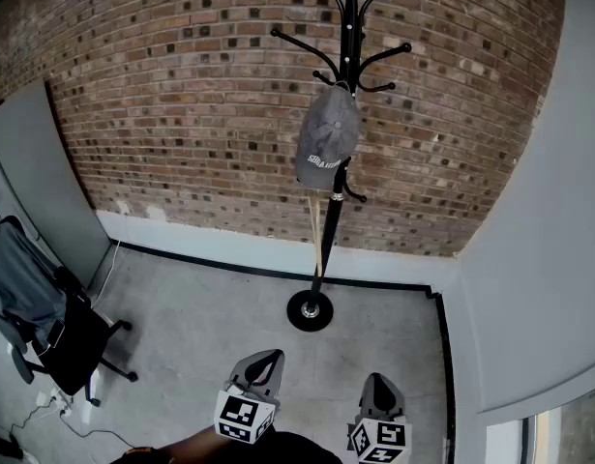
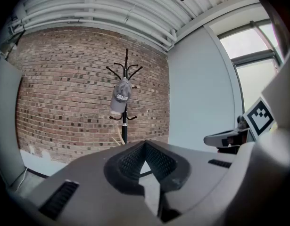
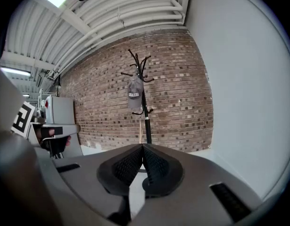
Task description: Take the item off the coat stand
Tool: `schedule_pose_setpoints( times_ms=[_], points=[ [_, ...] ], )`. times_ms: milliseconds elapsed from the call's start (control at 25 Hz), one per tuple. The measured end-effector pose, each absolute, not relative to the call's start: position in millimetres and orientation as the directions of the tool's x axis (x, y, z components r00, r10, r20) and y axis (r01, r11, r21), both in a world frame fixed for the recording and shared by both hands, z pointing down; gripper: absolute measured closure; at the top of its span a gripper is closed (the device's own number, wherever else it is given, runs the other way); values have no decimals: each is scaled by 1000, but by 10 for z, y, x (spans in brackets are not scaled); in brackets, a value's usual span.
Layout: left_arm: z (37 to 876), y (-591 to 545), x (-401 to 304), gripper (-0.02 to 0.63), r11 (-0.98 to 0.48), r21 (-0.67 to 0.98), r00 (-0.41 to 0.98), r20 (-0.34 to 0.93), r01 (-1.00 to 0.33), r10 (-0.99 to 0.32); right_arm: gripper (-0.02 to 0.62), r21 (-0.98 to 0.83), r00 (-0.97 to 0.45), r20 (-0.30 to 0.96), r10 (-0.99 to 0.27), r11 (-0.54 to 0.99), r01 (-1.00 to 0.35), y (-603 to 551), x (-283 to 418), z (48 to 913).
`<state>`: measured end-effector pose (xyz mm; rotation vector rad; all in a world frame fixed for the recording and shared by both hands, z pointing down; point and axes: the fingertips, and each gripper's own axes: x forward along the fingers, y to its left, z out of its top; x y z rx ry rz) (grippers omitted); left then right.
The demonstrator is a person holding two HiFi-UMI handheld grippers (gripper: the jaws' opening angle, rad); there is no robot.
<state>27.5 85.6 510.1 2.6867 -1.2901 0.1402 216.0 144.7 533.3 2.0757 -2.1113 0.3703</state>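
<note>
Against the brick wall [image 1: 181,95], in the corner where it meets a plain pale wall [image 1: 539,259], stands the black coat stand [image 1: 326,240]; a grey cap [image 1: 328,135] hangs from one of its middle hooks, crown up and peak down against the pole. White lettering runs across the cap's front, too small to read from where I stand; the only other print is the black-and-white square markers on the left gripper [image 1: 269,357] and the right gripper [image 1: 376,380]. The left one has its jaws closed tip to tip with nothing between them; the right one is likewise closed and empty; both are held low, side by side, pointing toward the stand and well apart from it. Bare grey floor [image 1: 220,298] lies between them and the stand's round base [image 1: 310,310]; a black skirting strip [image 1: 210,261] marks the foot of the brick wall and turns along the pale wall, which is near the stand on the right; off to the left an office chair [image 1: 55,341] with dark cloth draped over it sits by a grey panel [image 1: 45,182], with cables [image 1: 55,409] on the floor beside it.
</note>
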Motion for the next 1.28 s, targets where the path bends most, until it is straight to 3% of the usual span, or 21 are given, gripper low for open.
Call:
schedule_pose_setpoints(
  times_ms=[440, 680, 1280],
  points=[
    [4809, -971, 374, 572, -755, 55, 756, 94, -654, -648, 580, -62, 54, 334, -941, -79, -995, 108, 2080, 5399],
    [4495, -1834, 422, 537, -808, 73, 811, 33, -585, -584, 580, -18, 115, 329, -937, -128, -992, -548, 2022, 5130],
    [4306, -3181, 357, 489, -866, 122, 872, -5, -486, -490, 580, 47, 186, 275, -943, -180, -983, -1815, 1702, 4684]
  ],
)
